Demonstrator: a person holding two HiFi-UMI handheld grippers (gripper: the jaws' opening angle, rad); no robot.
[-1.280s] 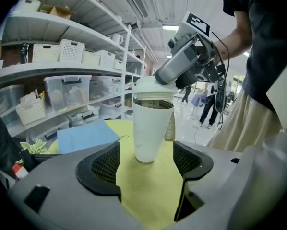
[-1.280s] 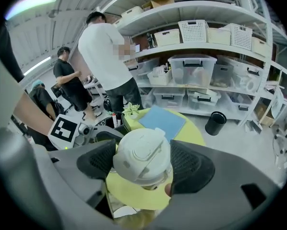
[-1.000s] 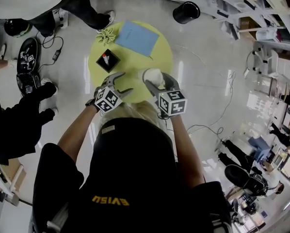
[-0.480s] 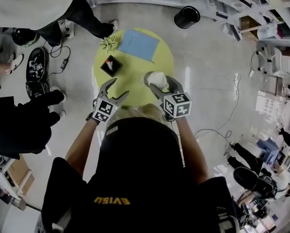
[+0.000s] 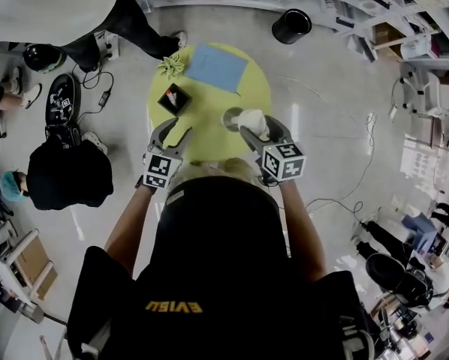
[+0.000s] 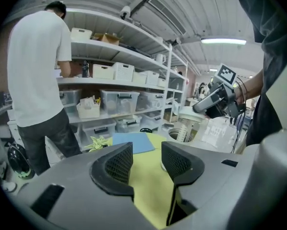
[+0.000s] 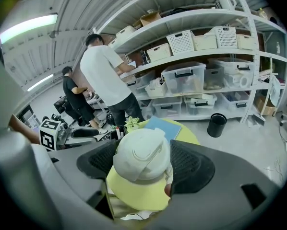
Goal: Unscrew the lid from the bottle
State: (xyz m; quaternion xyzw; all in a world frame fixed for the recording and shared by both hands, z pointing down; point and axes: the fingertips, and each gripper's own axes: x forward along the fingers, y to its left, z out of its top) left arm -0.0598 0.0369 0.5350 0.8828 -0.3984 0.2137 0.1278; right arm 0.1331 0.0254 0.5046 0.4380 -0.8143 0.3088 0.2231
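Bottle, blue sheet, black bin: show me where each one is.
bottle (image 7: 142, 157): right gripper view, on its white top.
blue sheet (image 5: 217, 67): head view, middle of the sheet.
black bin (image 7: 216, 127): right gripper view, on its side wall.

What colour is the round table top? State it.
Yellow-green table top; clearest in the head view.

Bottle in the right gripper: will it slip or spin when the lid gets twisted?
Probably light: the bottle looks like small white plastic. Its smooth, rounded surface may spin inside the right gripper, though the ribbed pad faces pressing on both sides should help. It might squash if squeezed hard.
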